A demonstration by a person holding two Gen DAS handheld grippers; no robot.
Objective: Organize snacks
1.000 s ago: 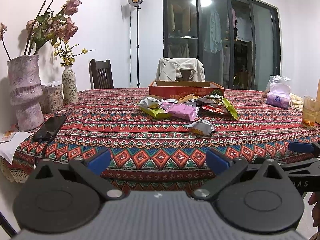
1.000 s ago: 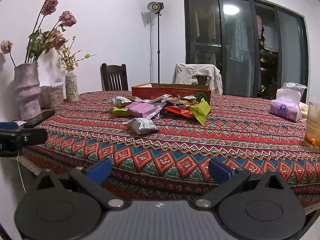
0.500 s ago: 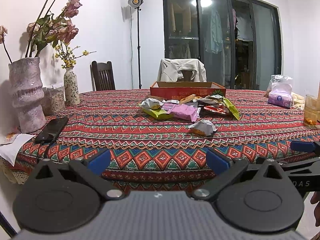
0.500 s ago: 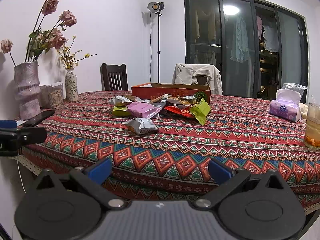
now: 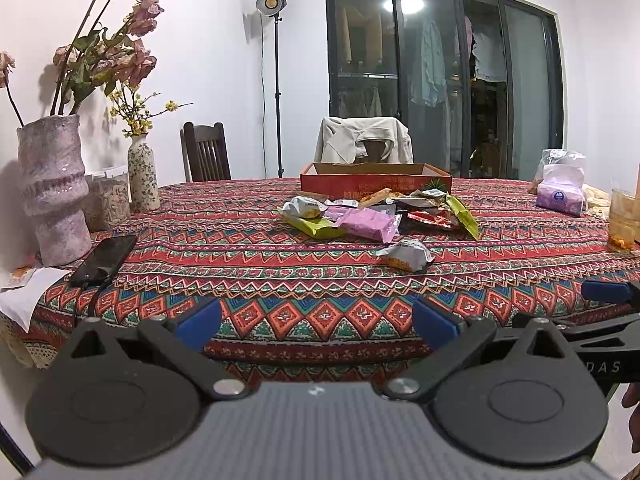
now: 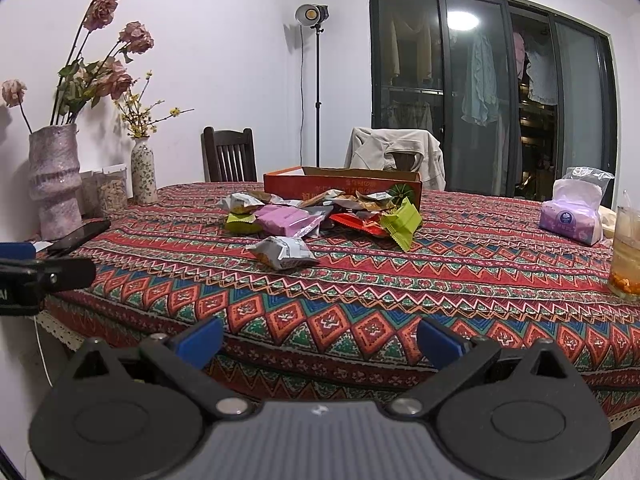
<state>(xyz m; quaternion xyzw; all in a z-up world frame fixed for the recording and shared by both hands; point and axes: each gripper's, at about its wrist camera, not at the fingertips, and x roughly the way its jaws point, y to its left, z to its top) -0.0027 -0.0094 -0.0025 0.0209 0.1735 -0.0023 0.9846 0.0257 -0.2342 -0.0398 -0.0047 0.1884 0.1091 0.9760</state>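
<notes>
Crinkled foil snack packets (image 5: 376,220) are lying before a cardboard box (image 5: 376,180); left gripper (image 5: 316,320) and right gripper (image 6: 318,336) are gaping wide, empty.

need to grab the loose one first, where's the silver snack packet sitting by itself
In both wrist views the silver snack packet lies alone on the tablecloth, nearer the cameras than the snack pile in front of the red box.

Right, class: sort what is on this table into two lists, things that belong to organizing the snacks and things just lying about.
Belongs to the job:
- pile of snack packets
- lone silver snack packet
- red cardboard box
- left hand-held gripper, open
- right hand-held gripper, open

Just lying about:
- phone
- pink vase
- tissue pack
- glass of drink
</notes>
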